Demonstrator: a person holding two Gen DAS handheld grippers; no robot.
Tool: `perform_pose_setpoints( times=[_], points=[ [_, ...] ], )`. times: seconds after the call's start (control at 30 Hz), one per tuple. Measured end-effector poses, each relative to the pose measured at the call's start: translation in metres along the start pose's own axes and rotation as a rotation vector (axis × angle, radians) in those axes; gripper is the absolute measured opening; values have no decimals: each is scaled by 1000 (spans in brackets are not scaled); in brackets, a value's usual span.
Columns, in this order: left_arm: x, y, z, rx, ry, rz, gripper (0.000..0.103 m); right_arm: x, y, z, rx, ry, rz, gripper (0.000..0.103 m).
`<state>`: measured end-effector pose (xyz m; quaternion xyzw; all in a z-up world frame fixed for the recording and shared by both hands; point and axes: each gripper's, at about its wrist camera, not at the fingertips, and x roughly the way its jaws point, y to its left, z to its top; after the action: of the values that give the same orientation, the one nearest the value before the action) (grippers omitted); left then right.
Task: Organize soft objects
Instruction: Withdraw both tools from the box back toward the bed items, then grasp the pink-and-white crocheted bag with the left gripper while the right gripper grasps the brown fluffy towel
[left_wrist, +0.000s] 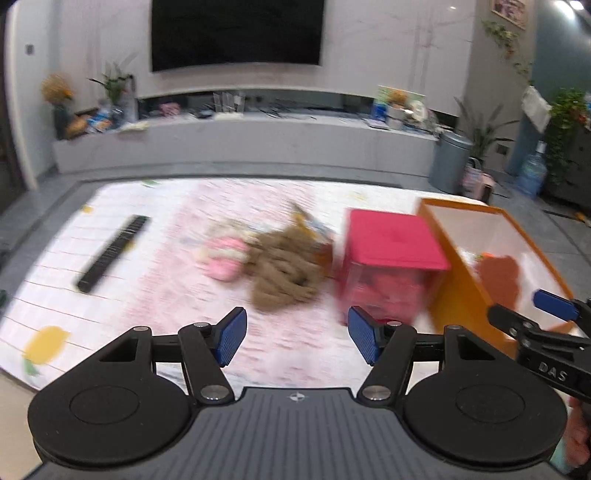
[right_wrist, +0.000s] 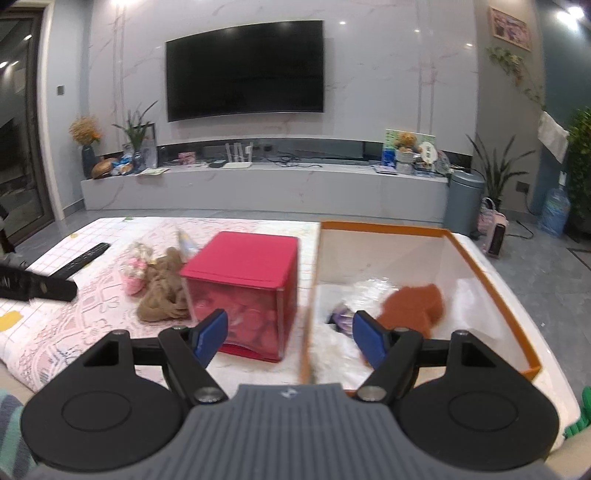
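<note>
A brown plush toy (left_wrist: 284, 273) and a pink plush (left_wrist: 223, 258) lie together on the pink patterned cloth (left_wrist: 166, 295), left of a red cube box (left_wrist: 391, 254). Right of the red box stands an orange-rimmed box (left_wrist: 458, 295) with a rust-brown soft thing (left_wrist: 498, 277) inside. My left gripper (left_wrist: 298, 338) is open and empty, short of the brown plush. My right gripper (right_wrist: 291, 338) is open and empty over the near left wall of the orange box (right_wrist: 491, 280). That view also shows the rust-brown thing (right_wrist: 413, 306), red box (right_wrist: 243, 280), brown plush (right_wrist: 162, 295) and pink plush (right_wrist: 135, 275).
A black remote (left_wrist: 114, 251) lies on the cloth at the left. White crinkled wrapping (right_wrist: 365, 291) lies in the orange box. A finger (left_wrist: 554, 304) of the right gripper reaches in from the right edge. Beyond the table are a TV bench (right_wrist: 258, 188) and a grey bin (right_wrist: 463, 203).
</note>
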<state>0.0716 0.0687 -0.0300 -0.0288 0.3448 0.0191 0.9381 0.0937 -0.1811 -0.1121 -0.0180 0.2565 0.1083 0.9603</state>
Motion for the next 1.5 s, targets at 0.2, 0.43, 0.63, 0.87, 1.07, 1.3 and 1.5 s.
perform_pose_setpoints(
  times=[0.2, 0.43, 0.63, 0.87, 1.07, 1.3, 1.5],
  points=[
    [3, 39, 1, -2, 23, 23, 75, 16, 35, -1, -39, 24, 61, 74],
    [26, 68, -7, -67, 50, -76, 73, 40, 71, -2, -71, 40, 132, 73],
    [52, 75, -6, -64, 56, -123, 70, 61, 90, -2, -100, 60, 145, 66],
    [89, 76, 1, -12, 92, -124, 64, 94, 115, 1, -174, 71, 165, 56],
    [107, 80, 22, 46, 75, -112, 63, 124, 130, 21, -276, 57, 176, 49],
    [138, 85, 41, 105, 78, -105, 61, 155, 156, 32, -357, 44, 189, 49],
    [172, 90, 43, 106, 80, -84, 63, 188, 178, 15, -399, 58, 130, 53]
  ],
)
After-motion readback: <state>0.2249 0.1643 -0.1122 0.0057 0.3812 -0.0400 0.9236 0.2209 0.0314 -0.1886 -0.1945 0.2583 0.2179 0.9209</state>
